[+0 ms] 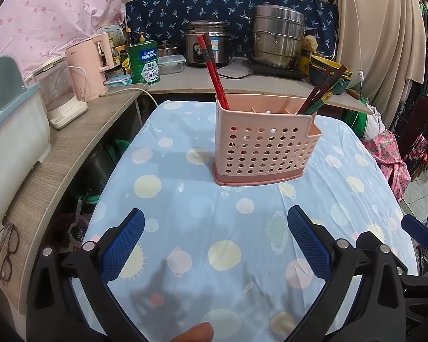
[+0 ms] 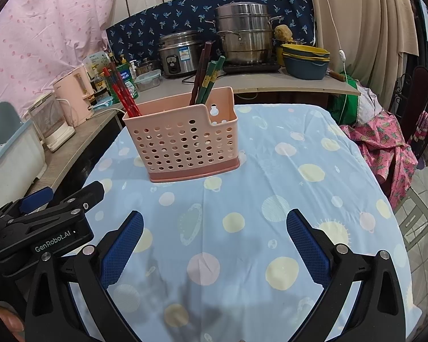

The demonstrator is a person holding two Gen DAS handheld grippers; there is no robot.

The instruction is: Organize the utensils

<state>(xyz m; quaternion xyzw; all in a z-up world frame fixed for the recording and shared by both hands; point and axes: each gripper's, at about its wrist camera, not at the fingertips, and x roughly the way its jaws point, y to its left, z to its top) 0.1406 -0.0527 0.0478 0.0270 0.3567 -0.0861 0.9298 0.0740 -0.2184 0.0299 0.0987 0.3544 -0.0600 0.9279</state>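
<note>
A pink perforated utensil holder (image 1: 264, 148) (image 2: 185, 142) stands upright on the blue dotted tablecloth (image 1: 199, 228) (image 2: 256, 199). Red chopsticks (image 1: 214, 71) (image 2: 122, 91) lean out of its left compartment. Dark brown and green chopsticks (image 1: 321, 91) (image 2: 207, 74) lean out of its right end. My left gripper (image 1: 215, 219) is open near the table's front edge, well short of the holder, nothing between its blue pads. My right gripper (image 2: 215, 219) is open too, empty, beside the left one. The left gripper's body (image 2: 42, 222) shows at the left of the right wrist view.
A wooden shelf (image 1: 71, 148) at the left carries a pink kettle (image 1: 88, 65), a clear jug (image 1: 60, 94) and glasses (image 1: 5, 253). The back counter (image 1: 242, 82) holds a rice cooker (image 1: 207, 42), steel steamer pots (image 1: 278, 37), a green can (image 1: 144, 62) and stacked bowls (image 2: 305, 59).
</note>
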